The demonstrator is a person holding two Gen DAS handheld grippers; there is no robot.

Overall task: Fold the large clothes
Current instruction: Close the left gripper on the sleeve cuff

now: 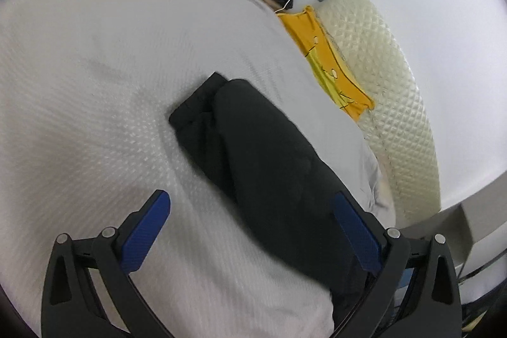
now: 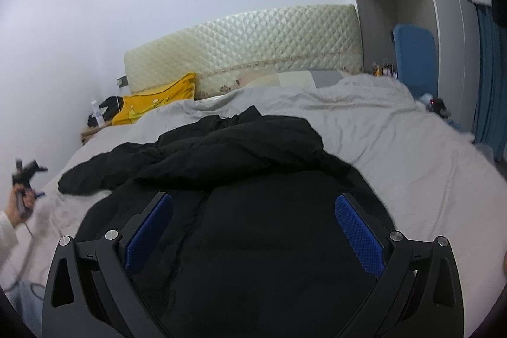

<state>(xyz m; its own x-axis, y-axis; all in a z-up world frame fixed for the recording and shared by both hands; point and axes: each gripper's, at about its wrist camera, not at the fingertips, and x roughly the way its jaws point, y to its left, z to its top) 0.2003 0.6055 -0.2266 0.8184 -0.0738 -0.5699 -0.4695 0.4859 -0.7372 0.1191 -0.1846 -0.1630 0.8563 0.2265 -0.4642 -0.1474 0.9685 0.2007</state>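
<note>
Black fabric fills the middle of both views: a jacket (image 2: 240,167) is spread on a bed covered by a pale grey sheet (image 2: 396,148). In the right wrist view the jacket is seen lying rumpled, its body nearest the camera and one sleeve (image 2: 95,176) stretched out toward the left edge of the bed. The right gripper (image 2: 253,227) is held just above the jacket body with its blue-padded fingers (image 2: 149,230) spread wide and nothing caught between them; whether the tips touch the cloth cannot be told.

At the far left of that view a hand (image 2: 20,201) in a light cuff is seen holding the left gripper (image 2: 27,171), small and blurred there. In the left wrist view the left gripper (image 1: 250,230) is shown with its fingers (image 1: 145,233) likewise parted and empty. The sleeve (image 1: 253,141) is seen from this side as a dark band lying across the sheet (image 1: 95,84), its cuff end pointing away from the camera; the right finger stands over the sleeve's near part, the left finger over bare sheet.

A yellow pillow (image 2: 155,103) is propped at the head of the bed against a cream quilted headboard (image 2: 253,43). Beyond the pillow, what seems to be a small wooden nightstand (image 2: 92,132) is visible with a white bottle (image 2: 96,113) on it
</note>
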